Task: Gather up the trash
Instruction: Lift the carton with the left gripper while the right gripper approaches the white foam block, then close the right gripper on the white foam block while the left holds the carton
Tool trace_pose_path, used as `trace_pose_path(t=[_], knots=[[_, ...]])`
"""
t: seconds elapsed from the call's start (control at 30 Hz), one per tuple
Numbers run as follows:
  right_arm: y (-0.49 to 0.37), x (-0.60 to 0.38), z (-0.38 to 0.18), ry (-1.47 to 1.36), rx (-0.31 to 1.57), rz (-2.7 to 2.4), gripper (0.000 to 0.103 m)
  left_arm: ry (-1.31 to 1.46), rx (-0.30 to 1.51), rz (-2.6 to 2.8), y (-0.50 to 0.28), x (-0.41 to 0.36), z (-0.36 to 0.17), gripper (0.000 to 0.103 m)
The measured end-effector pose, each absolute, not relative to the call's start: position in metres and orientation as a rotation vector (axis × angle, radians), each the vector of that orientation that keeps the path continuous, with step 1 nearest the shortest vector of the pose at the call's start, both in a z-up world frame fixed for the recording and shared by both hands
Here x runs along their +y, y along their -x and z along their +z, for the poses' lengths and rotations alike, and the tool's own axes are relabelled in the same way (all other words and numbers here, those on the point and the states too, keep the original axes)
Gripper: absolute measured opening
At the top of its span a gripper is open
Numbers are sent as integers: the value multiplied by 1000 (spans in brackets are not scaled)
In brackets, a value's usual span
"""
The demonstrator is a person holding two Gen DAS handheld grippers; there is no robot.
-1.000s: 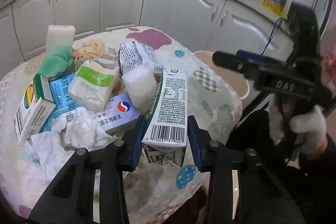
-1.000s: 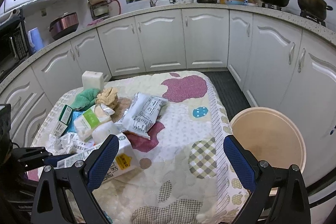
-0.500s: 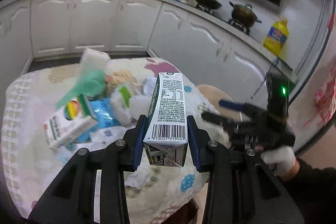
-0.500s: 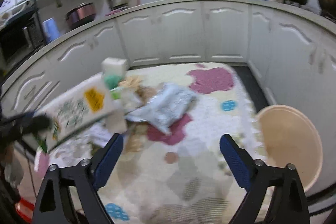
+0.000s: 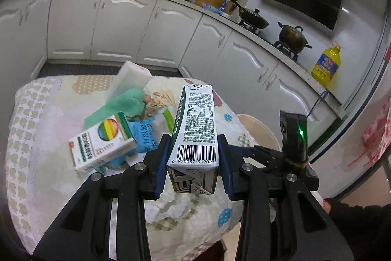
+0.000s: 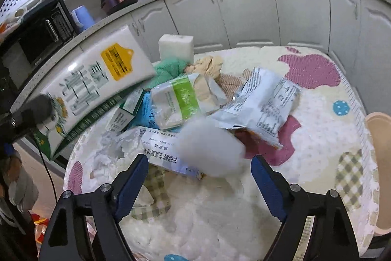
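Two tools in use, one in each of our hands. Left tool (image 5: 193, 160) pinches a tall milk carton (image 5: 195, 129) near its bottom end, blue pads pressed on both side walls; we hold the carton upright, barcode facing the camera, lifted clear of the bench (image 5: 44, 163), which wears a patterned cloth. Right tool (image 6: 198, 177) stands spread with nothing between its pads; its jaws have just been closing somewhat. It hovers over the trash pile, with a blurred white wad (image 6: 210, 146) just ahead of the gap and a long white box with printed text (image 6: 166, 151) lying beside it. Further back on the bench we note a green-striped packet (image 6: 185, 99), a crinkled white wrapper (image 6: 261, 102), crumpled tissue (image 6: 110, 151), a green cloth (image 6: 168, 67) and a white block (image 6: 176, 44). A rainbow-marked box (image 5: 102, 146) shows in the left view. Beige bin (image 6: 378, 138) sits just off the bench's right edge.
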State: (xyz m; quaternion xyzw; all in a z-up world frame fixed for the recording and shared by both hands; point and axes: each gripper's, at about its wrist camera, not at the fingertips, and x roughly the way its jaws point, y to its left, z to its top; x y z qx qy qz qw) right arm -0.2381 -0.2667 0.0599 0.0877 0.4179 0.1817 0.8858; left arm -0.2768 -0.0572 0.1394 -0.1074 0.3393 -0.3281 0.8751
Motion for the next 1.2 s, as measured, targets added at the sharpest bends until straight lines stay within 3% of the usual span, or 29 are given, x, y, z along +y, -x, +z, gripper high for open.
trace_pose_path(t=[0.57, 0.6, 0.63, 0.67, 1.0, 1.2], knots=[[253, -286, 46, -119, 905, 365, 82, 201, 714, -687, 277, -68, 134, 35], [255, -284, 46, -103, 902, 368, 71, 198, 714, -688, 277, -70, 133, 35], [257, -282, 45, -90, 899, 378, 45, 196, 715, -690, 277, -71, 134, 35], [257, -281, 44, -83, 908, 382, 39, 193, 716, -691, 278, -73, 134, 35], [276, -321, 82, -130, 784, 330, 35, 151, 726, -731, 284, -115, 142, 35], [286, -393, 92, -209, 756, 164, 35, 126, 751, -789, 280, -173, 142, 35]])
